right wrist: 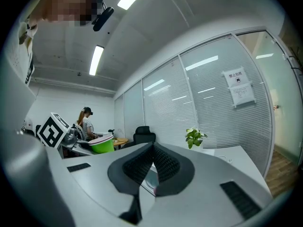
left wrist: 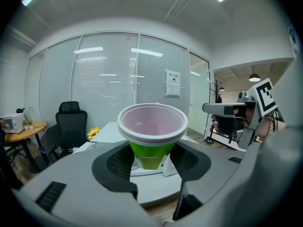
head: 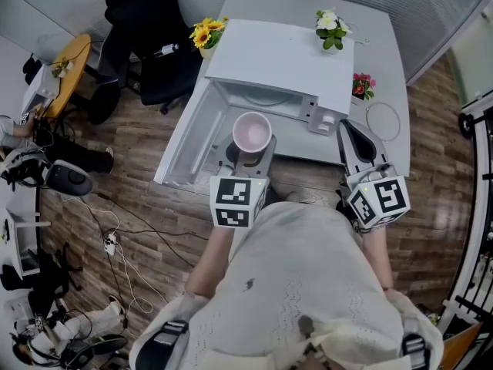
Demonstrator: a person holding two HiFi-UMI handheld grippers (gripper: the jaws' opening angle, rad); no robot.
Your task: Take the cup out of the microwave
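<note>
the left gripper (left wrist: 150, 160) is clamped low on the cup (head: 252, 132), holding it just in front of the open microwave (head: 277, 60), beside its door (head: 185, 153). the cup's wall tapers, so i judge a jolt or tilt could make it slip or tip out. the right gripper (right wrist: 150, 167), jaws together and empty, waits to the right.
</note>
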